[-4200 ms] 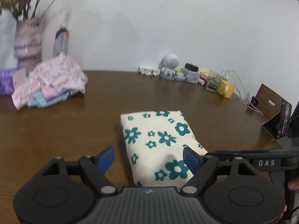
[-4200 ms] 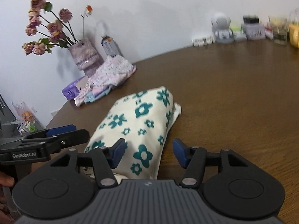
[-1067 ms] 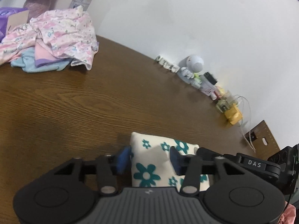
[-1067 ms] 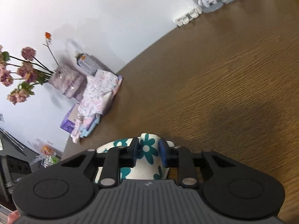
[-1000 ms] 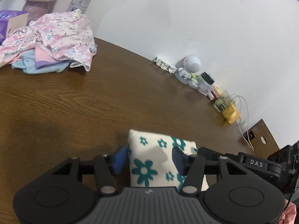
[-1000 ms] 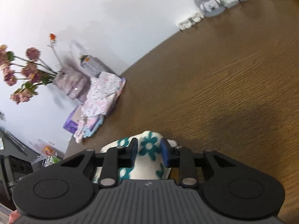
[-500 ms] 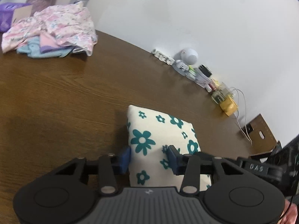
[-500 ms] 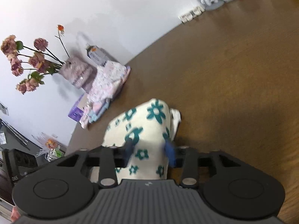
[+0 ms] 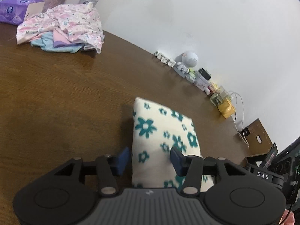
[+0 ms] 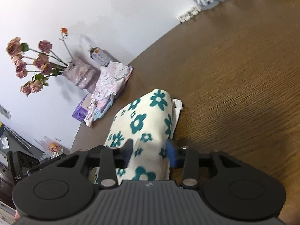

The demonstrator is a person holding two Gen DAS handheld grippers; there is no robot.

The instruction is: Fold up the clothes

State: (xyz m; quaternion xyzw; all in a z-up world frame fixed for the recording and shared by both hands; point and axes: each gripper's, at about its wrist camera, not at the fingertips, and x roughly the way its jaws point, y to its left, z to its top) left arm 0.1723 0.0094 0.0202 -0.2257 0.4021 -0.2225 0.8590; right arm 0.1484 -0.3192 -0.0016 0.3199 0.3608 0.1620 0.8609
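At lower centre of both views, the folded floral garment (image 9: pixel 165 136) (soft, light, likely floppy) sits between each half-open tool (image 9: pixel 149 159) (image 10: pixel 149 151); grip its near edge.

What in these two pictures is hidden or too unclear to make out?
- Near end of the cream cloth bundle with teal flowers: hidden under the tool bodies in both views.
- Whether the left tongs or right tongs actually pinch it: contact not visible.
- Small clutter beside the white round-headed figurine: too small, left view.
- Carton's label: too small and blurred, right view.
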